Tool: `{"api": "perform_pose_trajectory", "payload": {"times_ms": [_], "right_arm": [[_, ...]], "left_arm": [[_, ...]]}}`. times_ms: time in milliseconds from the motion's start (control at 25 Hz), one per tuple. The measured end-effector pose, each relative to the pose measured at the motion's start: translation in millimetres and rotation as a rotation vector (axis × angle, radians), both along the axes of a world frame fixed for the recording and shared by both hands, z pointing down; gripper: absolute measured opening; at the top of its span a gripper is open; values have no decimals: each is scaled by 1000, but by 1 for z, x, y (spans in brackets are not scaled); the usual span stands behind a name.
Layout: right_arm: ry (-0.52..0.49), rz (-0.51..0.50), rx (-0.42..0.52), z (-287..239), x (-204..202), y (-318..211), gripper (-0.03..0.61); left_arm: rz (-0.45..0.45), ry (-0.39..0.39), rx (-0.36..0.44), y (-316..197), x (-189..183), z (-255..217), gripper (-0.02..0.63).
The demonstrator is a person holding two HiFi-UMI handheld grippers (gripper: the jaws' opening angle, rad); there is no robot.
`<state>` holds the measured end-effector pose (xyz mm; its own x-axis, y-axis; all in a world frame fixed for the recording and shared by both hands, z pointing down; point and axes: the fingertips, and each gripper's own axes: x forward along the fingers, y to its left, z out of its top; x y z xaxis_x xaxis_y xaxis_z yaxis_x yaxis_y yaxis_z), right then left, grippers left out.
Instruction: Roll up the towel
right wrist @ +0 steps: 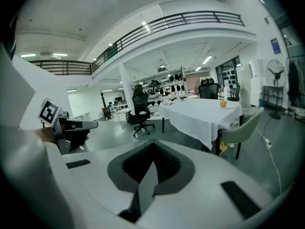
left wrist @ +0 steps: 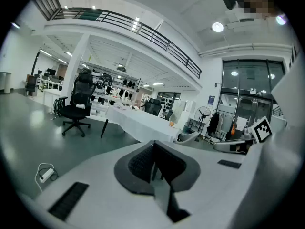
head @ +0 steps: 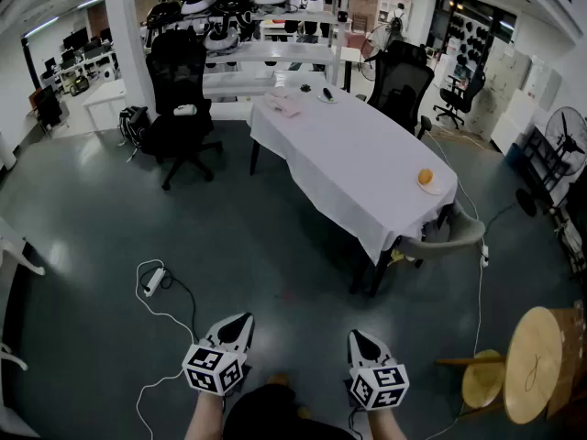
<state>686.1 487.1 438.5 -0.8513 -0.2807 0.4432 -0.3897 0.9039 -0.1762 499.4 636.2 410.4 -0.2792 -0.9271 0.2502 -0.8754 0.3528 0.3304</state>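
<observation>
The left gripper (head: 239, 322) and right gripper (head: 360, 338) were held low over the floor (head: 110, 218), well short of the table (head: 358, 163). Both had their jaws pressed together, holding nothing. The towel (head: 282, 104) lay at the table's far end, well apart from the orange (head: 426, 178).

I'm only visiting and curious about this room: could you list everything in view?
table: one, white cloth, room's centre
towel: one, pale pink, table's far end
orange: one, on a plate, table's near right edge
office chairs: two by the table, black, left and far side
grey chair: one, at the table's near corner
power strip: one, white, floor at left
round wooden pieces: two, pale, bottom right
fan: one, black, right edge
left gripper: one, white and black, bottom left, shut, empty
right gripper: one, white and black, bottom right, shut, empty
</observation>
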Motion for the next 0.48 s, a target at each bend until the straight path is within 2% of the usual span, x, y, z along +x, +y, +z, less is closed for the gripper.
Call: {"api": "perform_pose_trajectory", "payload": {"times_ms": [240, 480], "right_arm": [[-10, -3, 46, -8, 51, 22, 6], [-63, -25, 105, -25, 71, 45, 6]], "left_arm": [[1, -18, -4, 31, 54, -4, 12], [-15, -37, 15, 54, 87, -12, 12]]}}
